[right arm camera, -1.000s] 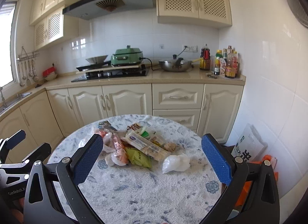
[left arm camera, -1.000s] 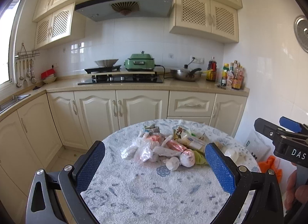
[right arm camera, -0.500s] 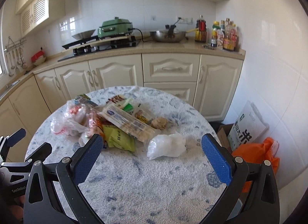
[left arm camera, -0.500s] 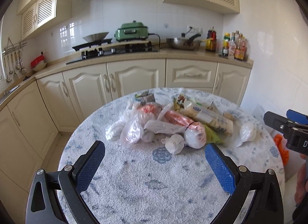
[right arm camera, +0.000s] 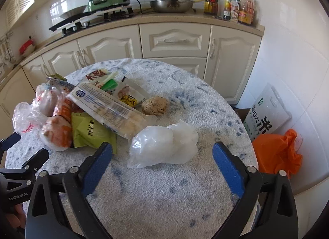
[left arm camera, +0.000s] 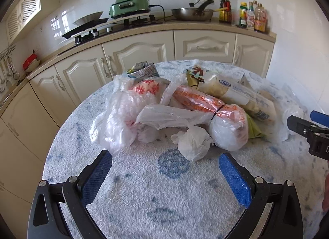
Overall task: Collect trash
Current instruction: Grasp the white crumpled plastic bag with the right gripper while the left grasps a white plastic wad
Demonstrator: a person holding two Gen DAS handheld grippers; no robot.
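Note:
A heap of trash lies on the round table (left arm camera: 156,202) with its blue-patterned cloth: clear and orange-printed plastic bags (left arm camera: 197,103), a long white wrapper (right arm camera: 107,105), a green packet (right arm camera: 90,132), a brown lump (right arm camera: 154,105). A small crumpled white bag (left arm camera: 193,144) sits just beyond my left gripper (left arm camera: 164,175), which is open and empty. My right gripper (right arm camera: 162,163) hovers low over a white plastic bag (right arm camera: 164,144); its jaws are closing, wide apart, and the bag lies between the fingertips without being pressed.
Cream kitchen cabinets (right arm camera: 174,39) and a counter with a hob, a green cooker (left arm camera: 129,7), a pan and bottles stand behind the table. An orange bag (right arm camera: 277,154) and a white sack (right arm camera: 267,115) sit on the floor to the right.
Both grippers have dropped and tilted down toward the table, so the trash heap looks much closer. The right gripper's fingers have drawn in slightly around the white bag.

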